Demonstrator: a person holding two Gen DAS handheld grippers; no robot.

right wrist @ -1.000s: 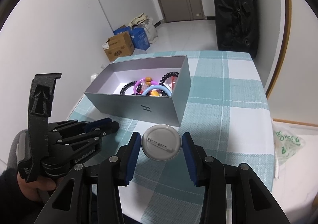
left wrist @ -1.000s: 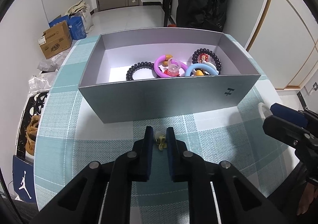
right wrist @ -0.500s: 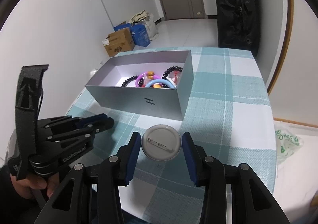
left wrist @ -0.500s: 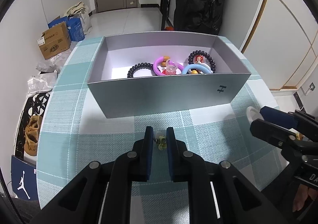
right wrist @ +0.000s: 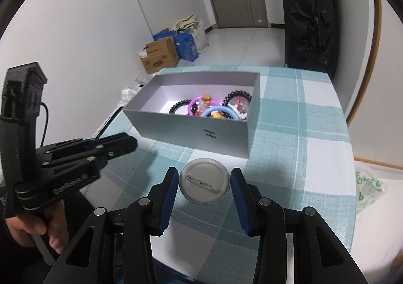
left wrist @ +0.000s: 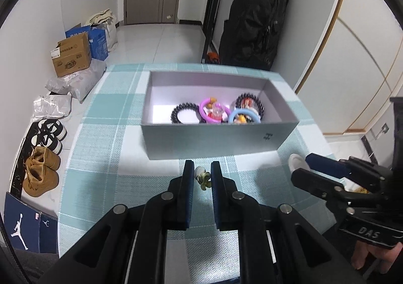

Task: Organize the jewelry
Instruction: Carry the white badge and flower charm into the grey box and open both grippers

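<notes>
- Here we see the left gripper [left wrist: 202,179] with its jaws drawn close on a small greenish trinket [left wrist: 203,178]; both pads appear to touch it, and we cannot tell from the frame whether it is lifted off the cloth.
- We find the right gripper [right wrist: 204,184] with its jaws wider, one pad on each side of a round white pin badge [right wrist: 204,180], which shows us its back and metal pin; the pads sit right at its rim, so we take it as gripped.
- We see the grey box [left wrist: 214,140] open-topped on the checked tablecloth [left wrist: 105,148], just beyond both grippers.
- Inside the box, towards its right end in the left wrist view, we count a black beaded bracelet [left wrist: 183,112], a pink ring-shaped piece [left wrist: 213,112], a blue ring [left wrist: 243,115] and a second dark beaded bracelet [left wrist: 249,102], all lying close together and partly overlapping.
- We note the box's left end holds only bare floor.
- Beyond the table we see cardboard boxes [left wrist: 71,56] on the floor, shoes [left wrist: 41,173] beside the table and a black bag [left wrist: 255,24] against the wall.
</notes>
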